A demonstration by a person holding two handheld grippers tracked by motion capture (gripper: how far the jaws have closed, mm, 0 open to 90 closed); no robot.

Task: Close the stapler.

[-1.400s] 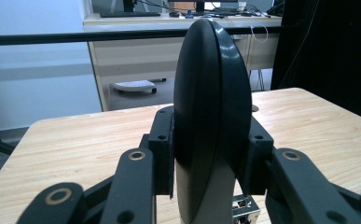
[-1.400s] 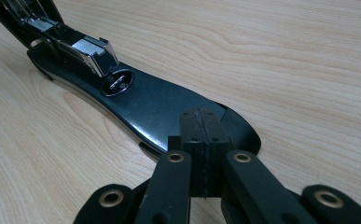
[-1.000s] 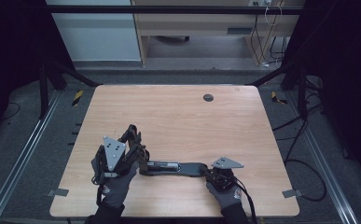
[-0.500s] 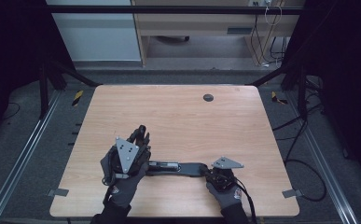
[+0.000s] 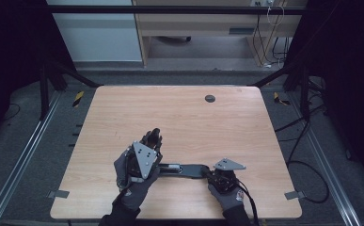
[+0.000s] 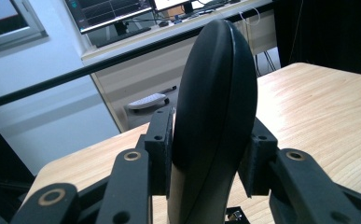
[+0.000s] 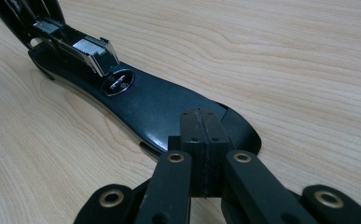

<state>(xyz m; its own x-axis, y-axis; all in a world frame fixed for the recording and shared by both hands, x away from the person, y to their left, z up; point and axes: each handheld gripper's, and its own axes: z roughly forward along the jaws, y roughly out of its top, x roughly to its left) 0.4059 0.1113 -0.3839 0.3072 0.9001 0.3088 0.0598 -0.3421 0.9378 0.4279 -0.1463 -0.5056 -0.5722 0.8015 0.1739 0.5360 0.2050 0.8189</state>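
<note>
Near the wooden counter [image 5: 179, 117]'s 6 o'clock edge, our left tongs [image 6: 211, 154] pinch the black plastic stapler's raised top [image 6: 215, 93]; right tongs [image 7: 201, 149], pressed together, should pin its base [image 7: 164, 109] firmly

The desk [image 5: 179, 117] is pale wood with fine brown grain. The stapler [image 7: 136, 100] is glossy black with a silver metal channel. Both grippers' fingers [image 6: 162, 140] are matte black, gloves [image 5: 132, 190] grey, top plates [image 5: 144, 157] light grey.
</note>
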